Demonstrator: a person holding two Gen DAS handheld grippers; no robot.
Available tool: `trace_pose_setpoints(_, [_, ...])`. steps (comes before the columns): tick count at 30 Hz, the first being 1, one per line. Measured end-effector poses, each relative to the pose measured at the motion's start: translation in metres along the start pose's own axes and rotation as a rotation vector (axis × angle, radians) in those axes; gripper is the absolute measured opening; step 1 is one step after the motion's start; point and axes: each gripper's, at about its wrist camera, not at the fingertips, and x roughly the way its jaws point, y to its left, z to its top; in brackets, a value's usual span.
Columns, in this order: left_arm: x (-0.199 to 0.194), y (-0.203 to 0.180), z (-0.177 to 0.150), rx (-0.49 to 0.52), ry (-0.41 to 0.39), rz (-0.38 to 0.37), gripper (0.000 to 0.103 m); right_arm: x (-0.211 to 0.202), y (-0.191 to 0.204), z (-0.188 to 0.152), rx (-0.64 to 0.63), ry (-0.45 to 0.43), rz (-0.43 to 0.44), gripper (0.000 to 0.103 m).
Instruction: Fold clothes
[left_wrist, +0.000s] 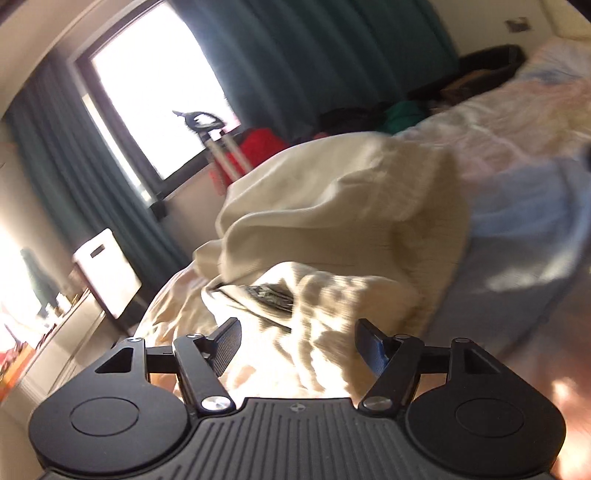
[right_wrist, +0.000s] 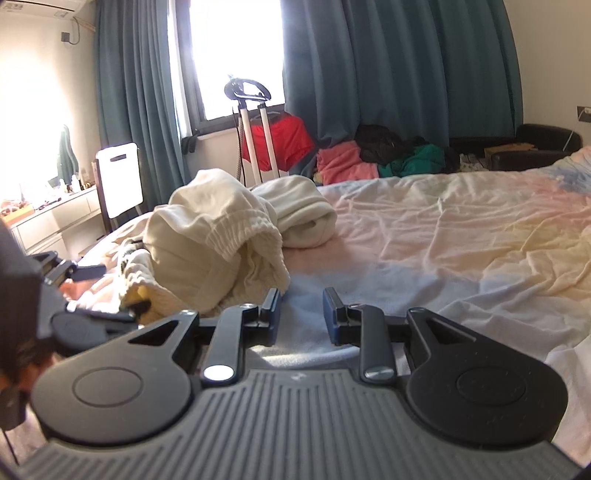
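A crumpled cream garment (right_wrist: 214, 251) is heaped on the left part of the bed, with a rolled cream piece (right_wrist: 295, 210) just behind it. In the left wrist view the same garment (left_wrist: 332, 206) fills the middle, blurred, with a dark label (left_wrist: 269, 295) showing near its lower fold. My left gripper (left_wrist: 297, 334) stands open over the sunlit cream cloth, its pads wide apart and not pressing on it. It also shows at the left edge as the left gripper (right_wrist: 114, 290), beside the heap. My right gripper (right_wrist: 301, 308) is open just right of the heap, with only sheet between its fingers.
The bed's pastel sheet (right_wrist: 461, 229) stretches wrinkled to the right. Beyond it are a steamer stand (right_wrist: 255, 122), a red cloth (right_wrist: 288, 144), pink and green clothes (right_wrist: 388, 158) and a black sofa (right_wrist: 532, 144). A white chair (right_wrist: 120, 177) and a desk (right_wrist: 55, 218) stand at left.
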Motion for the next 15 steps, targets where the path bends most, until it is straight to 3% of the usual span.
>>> trace_pose_setpoints(2, [0.006, 0.014, 0.006, -0.07, -0.012, 0.009, 0.069, 0.003, -0.002, -0.002, 0.01, 0.012, 0.001, 0.029])
trace_pose_setpoints(4, [0.011, 0.029, 0.011, -0.14, -0.024, 0.019, 0.053, 0.006, 0.0, -0.003, -0.007, 0.021, 0.001, 0.029])
trace_pose_setpoints(6, [0.005, 0.053, 0.019, -0.275, -0.029, 0.023, 0.046, 0.01, 0.003, -0.005, -0.036, 0.026, 0.004, 0.032])
trace_pose_setpoints(9, [-0.006, 0.097, 0.024, -0.508, -0.014, 0.045, 0.04, 0.015, 0.011, -0.007, -0.087, 0.037, 0.015, 0.042])
trace_pose_setpoints(11, [-0.01, 0.123, 0.023, -0.608, -0.009, 0.062, 0.04, 0.019, 0.018, -0.009, -0.126, 0.041, 0.028, 0.049])
trace_pose_setpoints(15, [-0.007, 0.155, 0.009, -0.676, 0.075, 0.131, 0.04, 0.034, 0.034, 0.0, -0.22, 0.06, 0.024, 0.05])
